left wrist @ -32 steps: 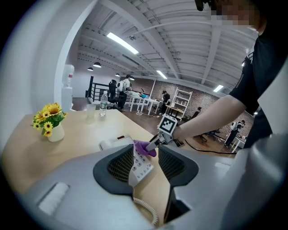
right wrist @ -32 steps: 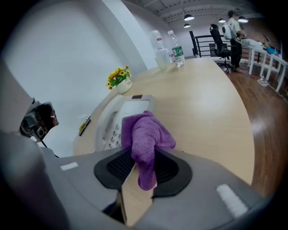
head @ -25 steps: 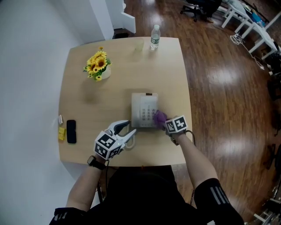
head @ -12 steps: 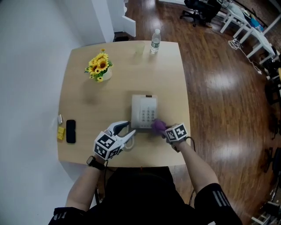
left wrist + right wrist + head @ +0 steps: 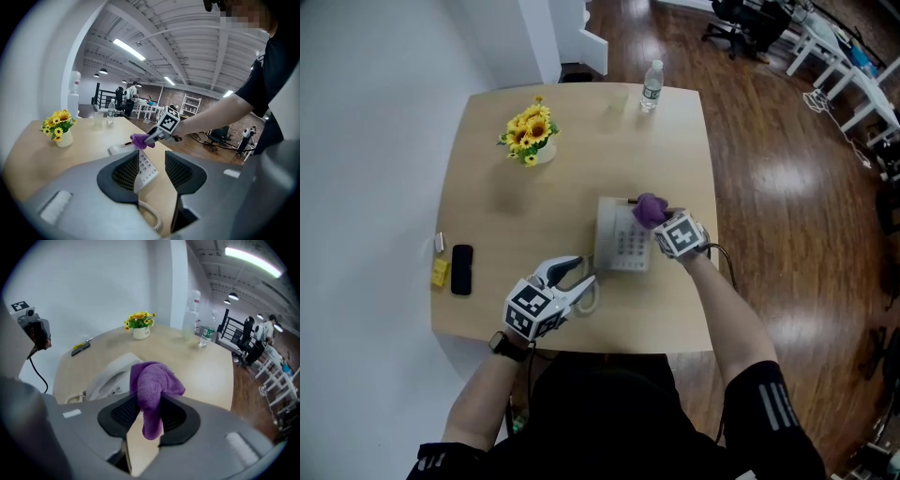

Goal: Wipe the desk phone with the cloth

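A white desk phone (image 5: 619, 239) lies on the light wooden table (image 5: 516, 220), right of the middle. My right gripper (image 5: 658, 218) is shut on a bunched purple cloth (image 5: 650, 209), which rests over the phone's far right corner. In the right gripper view the cloth (image 5: 152, 380) hangs out between the jaws, with the phone (image 5: 110, 376) below and to the left. My left gripper (image 5: 578, 274) stands open by the phone's near left corner with nothing between its fingers. The left gripper view shows the keypad (image 5: 144, 165) past the open jaws and the cloth (image 5: 140, 140) beyond.
A sunflower pot (image 5: 531, 137) stands at the far left. At the far edge are a water bottle (image 5: 652, 84) and a clear cup (image 5: 616, 101). A black smartphone (image 5: 461, 269) and a yellow item (image 5: 440, 272) lie at the left edge. The coiled cord (image 5: 592, 302) lies beside my left gripper.
My right gripper has carried the cloth from the phone's near right end up to its far right corner. The left gripper has stayed open in place.
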`<state>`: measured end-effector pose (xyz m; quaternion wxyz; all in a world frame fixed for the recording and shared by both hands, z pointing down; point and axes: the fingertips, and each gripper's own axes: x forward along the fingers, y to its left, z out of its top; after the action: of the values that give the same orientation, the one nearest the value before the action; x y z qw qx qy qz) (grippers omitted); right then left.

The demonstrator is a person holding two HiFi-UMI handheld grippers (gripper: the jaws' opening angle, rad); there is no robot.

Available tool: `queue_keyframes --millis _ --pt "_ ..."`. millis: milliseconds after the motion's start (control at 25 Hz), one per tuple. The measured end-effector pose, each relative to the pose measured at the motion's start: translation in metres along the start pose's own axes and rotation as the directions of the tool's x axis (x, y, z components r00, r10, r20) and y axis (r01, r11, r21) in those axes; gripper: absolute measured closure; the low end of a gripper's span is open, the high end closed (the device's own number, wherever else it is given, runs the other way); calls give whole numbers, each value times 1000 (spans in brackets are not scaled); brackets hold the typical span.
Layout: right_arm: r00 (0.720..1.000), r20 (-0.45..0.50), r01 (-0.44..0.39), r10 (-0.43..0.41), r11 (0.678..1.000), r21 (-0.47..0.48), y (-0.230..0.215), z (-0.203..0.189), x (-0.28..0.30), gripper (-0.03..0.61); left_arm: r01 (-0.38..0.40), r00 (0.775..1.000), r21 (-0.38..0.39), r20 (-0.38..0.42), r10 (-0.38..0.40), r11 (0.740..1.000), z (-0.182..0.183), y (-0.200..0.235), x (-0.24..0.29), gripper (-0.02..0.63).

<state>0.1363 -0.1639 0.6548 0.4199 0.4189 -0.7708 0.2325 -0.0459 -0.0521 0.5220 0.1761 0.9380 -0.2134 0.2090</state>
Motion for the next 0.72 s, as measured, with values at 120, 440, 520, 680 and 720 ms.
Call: queue_keyframes --millis 120,440,520,680,720 --pt "999 -45 21 -24 998 -54 -3 8 16 448 -11 1000 -3 -4 11 1000 -3 3 -5 446" --pt "988 -125 -96 86 992 -79 38 -16 31 448 -27 1000 -27 -3 27 999 -13 11 -13 446" --pt "988 -112 -111 104 992 -58 51 -29 28 448 -23 1000 -29 -2 23 999 -14 12 -11 446" --pt "990 -84 -115 113 993 -16 71 -59 20 449 -4 1000 -17 5 4 1000 -7 10 -5 446" --pt "989 -82 -123 123 992 4 78 -65 18 449 0 1000 -14 7 0 1000 -5 9 -3 446"
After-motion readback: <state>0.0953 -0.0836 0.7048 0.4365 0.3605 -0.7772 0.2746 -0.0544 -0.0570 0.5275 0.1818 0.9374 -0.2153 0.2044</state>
